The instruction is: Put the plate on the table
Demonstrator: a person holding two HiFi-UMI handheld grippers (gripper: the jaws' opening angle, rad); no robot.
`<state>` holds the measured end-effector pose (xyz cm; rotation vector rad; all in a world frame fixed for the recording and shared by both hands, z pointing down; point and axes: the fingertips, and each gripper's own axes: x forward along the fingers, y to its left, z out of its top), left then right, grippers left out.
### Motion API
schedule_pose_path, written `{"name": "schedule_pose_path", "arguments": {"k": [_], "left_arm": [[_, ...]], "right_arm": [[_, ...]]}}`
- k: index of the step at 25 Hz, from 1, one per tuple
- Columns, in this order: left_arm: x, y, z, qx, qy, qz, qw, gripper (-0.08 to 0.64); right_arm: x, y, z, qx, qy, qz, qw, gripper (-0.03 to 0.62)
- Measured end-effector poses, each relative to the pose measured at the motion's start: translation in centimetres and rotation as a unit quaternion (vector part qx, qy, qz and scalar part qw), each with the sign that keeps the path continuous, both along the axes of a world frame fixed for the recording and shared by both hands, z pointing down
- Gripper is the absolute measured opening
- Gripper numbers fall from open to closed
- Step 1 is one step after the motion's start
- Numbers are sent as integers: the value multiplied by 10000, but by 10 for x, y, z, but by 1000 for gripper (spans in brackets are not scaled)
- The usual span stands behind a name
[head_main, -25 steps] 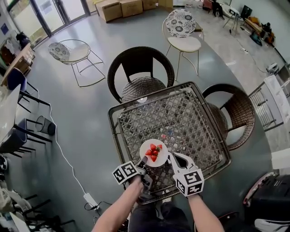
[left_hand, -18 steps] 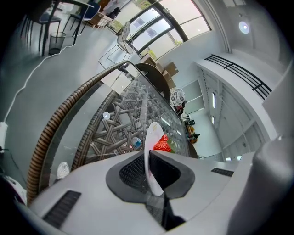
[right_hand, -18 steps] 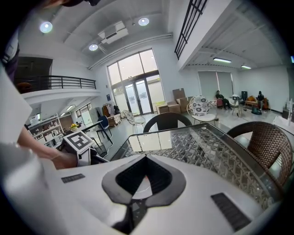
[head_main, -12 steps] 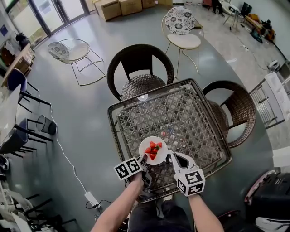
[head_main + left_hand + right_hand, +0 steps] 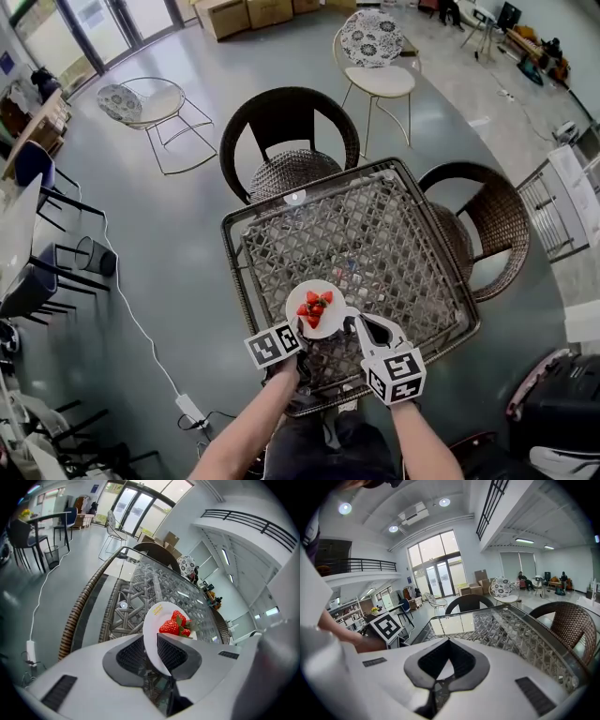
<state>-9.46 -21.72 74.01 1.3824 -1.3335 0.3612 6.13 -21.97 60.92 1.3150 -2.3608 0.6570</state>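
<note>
A small white plate point(image 5: 317, 308) with a few red strawberries point(image 5: 315, 305) hangs over the near part of the glass-topped wicker table point(image 5: 394, 234). My left gripper point(image 5: 297, 330) is shut on the plate's near rim. In the left gripper view the plate point(image 5: 157, 620) stands tilted between the two dark pads point(image 5: 131, 656), with the strawberries point(image 5: 176, 625) on its far half. My right gripper point(image 5: 354, 324) sits just right of the plate with its jaws shut. The right gripper view shows that gripper point(image 5: 447, 642) with its tips together over the table point(image 5: 506, 630); the plate does not show beyond them.
A dark wicker chair point(image 5: 291, 141) stands at the table's far side and another point(image 5: 487, 225) at its right. A white patterned chair point(image 5: 375, 56) and a wire chair point(image 5: 145, 108) stand farther off. A cable with a power strip point(image 5: 187, 410) lies on the floor at the left.
The plate and both grippers have moved a little farther over the table. The left gripper's marker cube has shifted right, closer under the plate.
</note>
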Motion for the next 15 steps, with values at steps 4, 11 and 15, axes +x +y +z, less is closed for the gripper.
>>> {"name": "schedule_pose_path", "arguments": {"k": [4, 11, 15], "left_arm": [[0, 1, 0, 1, -130, 86, 9999, 77], [-4, 5, -4, 77, -300, 162, 9994, 77], [-8, 5, -21, 395, -420, 292, 9979, 75]], "right_arm": [[-1, 2, 1, -5, -10, 1, 10000, 5], [3, 5, 0, 10, -7, 8, 10000, 6], [0, 5, -7, 83, -32, -47, 9999, 6]]}}
